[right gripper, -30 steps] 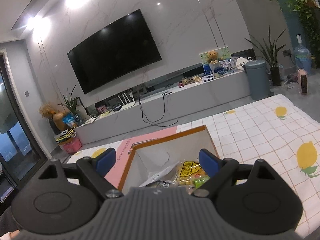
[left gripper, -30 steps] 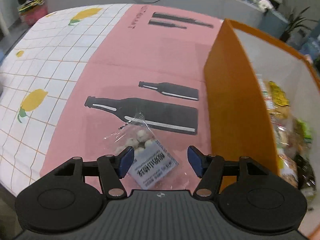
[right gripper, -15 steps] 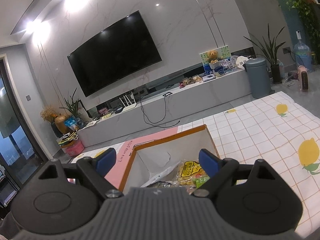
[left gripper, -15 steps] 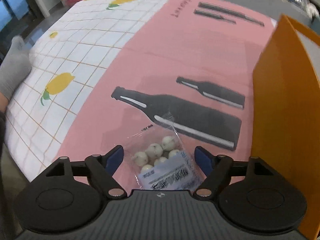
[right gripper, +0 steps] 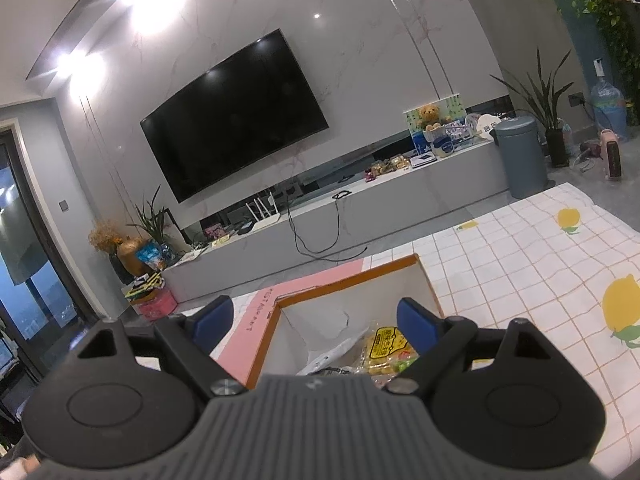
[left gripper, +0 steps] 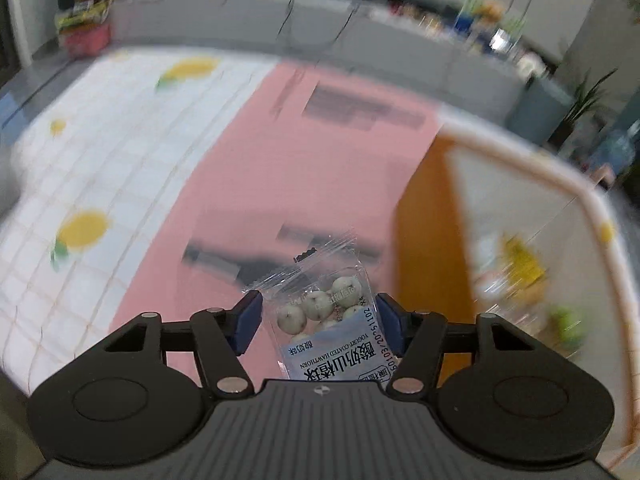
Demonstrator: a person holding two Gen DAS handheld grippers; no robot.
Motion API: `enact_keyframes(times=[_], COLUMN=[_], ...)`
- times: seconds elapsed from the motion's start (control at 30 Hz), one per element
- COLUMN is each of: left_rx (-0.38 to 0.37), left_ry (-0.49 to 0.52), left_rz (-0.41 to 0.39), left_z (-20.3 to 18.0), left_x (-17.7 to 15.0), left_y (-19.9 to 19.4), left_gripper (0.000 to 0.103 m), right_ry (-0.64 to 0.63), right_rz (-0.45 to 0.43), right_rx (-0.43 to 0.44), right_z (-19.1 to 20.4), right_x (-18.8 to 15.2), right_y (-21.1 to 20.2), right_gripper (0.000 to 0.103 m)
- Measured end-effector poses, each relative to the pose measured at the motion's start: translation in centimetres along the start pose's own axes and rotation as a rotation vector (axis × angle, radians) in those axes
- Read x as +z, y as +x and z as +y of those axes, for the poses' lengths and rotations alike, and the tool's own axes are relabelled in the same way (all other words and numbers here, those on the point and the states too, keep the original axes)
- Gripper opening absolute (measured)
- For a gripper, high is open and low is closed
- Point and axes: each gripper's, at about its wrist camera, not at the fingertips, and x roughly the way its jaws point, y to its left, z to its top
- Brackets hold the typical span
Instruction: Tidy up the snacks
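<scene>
A clear snack bag of white yogurt-coated balls (left gripper: 332, 320) sits between the blue pads of my left gripper (left gripper: 318, 322). The bag appears lifted off the pink mat (left gripper: 288, 152), touching the right pad (left gripper: 390, 326), with a gap to the left pad. The orange box with white inside (left gripper: 424, 248) stands to the right and holds several snack packs (left gripper: 516, 268). My right gripper (right gripper: 316, 322) is open and empty, hovering over the same box (right gripper: 352, 276), with a yellow snack pack (right gripper: 384, 346) below it.
The table has a white lemon-print cloth (left gripper: 92, 168) to the left of the pink mat and also right of the box (right gripper: 532, 256). A TV wall, a long grey cabinet (right gripper: 360, 216) and a bin (right gripper: 520, 156) lie beyond the table.
The left gripper closed in around the snack bag and swung up and toward the box; the view is motion-blurred. The right gripper has barely moved.
</scene>
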Motion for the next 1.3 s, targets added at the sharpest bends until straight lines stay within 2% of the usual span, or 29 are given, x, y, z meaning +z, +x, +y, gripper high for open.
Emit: enact_keyframes(times=[0.07,0.17,0.3,0.37,0.47,0.6,0.67,0.73,0.9,1.13,1.3], left_rx=[-0.037,-0.105,-0.095,-0.076,-0.053,-0.045,-0.049,-0.059,-0.081,-0.095,-0.09], left_ry=[0.085,0.24,0.34,0.353,0.378,0.438,0.457,0.465,0.462,0.441,0.426], left_rz=[-0.112,-0.18,-0.174,-0.15,-0.158,-0.148,-0.169,-0.199,-0.221,-0.246,-0.268], left_z=[-2.1,-6.0,-11.5,-13.4,-14.6,-14.6,-14.3,-13.8,-13.0,-10.6,-8.8], left_x=[1.1,1.9,1.9,2.0,2.2,1.7,0.9,0.2,-2.0,-6.2,-9.2], left_y=[-2.5,-4.5,-3.4,-1.8,0.1,0.8,0.2,-0.8,-3.6,-8.4,-11.4], left_gripper=[0.071,0.071,0.071,0.071,0.072,0.08,0.083,0.092,0.097,0.098,0.098], right_ry=[0.008,0.016,0.036,0.035,0.04,0.046,0.057,0.061,0.036,-0.077,-0.087], right_rz=[-0.012,-0.026,-0.02,-0.011,-0.008,0.007,0.022,0.033,0.045,0.102,0.169], right_rx=[-0.013,-0.032,-0.044,-0.05,-0.045,-0.069,-0.083,-0.094,-0.133,-0.314,-0.361], right_z=[-0.5,-1.3,-2.1,-2.2,-2.4,-2.6,-2.8,-2.6,-0.9,2.3,3.4], right_x=[0.2,0.5,0.4,0.2,0.0,-0.2,-0.4,-0.6,-0.3,-0.6,-2.5], right_y=[-0.4,-0.8,-0.5,-0.4,-0.3,0.2,0.4,0.4,-0.9,-4.1,-6.2], right_gripper=[0.087,0.087,0.087,0.087,0.087,0.087,0.087,0.087,0.087,0.094,0.096])
